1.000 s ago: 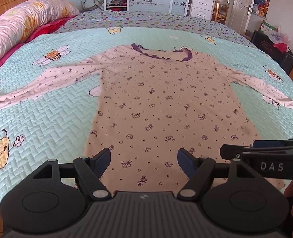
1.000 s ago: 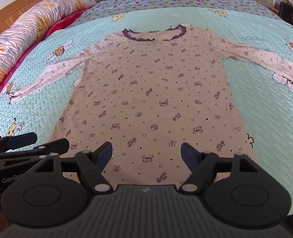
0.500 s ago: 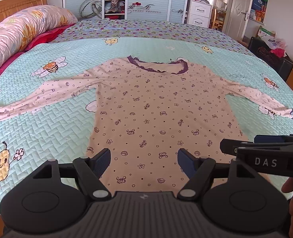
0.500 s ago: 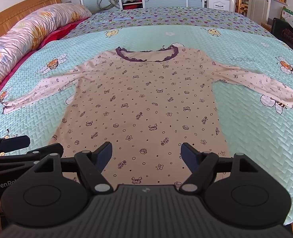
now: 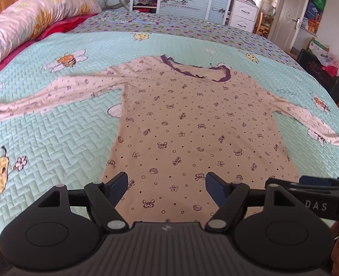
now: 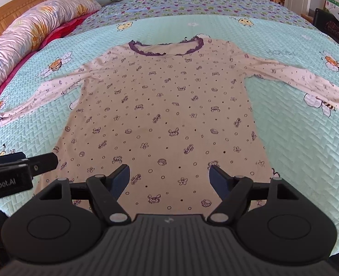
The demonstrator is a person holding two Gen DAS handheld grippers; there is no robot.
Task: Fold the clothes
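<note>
On the bed quilt (image 6: 307,151), the long-sleeved top (image 6: 164,105) lies flat, sleeves out toward 9 and 3.
Both grippers, left (image 5: 166,185) and right (image 6: 169,179), hover spread wide and empty near the hem at 6; for a tidy fold I'd pinch edges evenly.

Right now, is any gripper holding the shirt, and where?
Nothing is held. The left gripper and right gripper are both open above the shirt hem.

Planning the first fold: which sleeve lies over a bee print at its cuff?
The right sleeve; its cuff end overlaps a bee print. The left sleeve has its bee beside it, uncovered.
</note>
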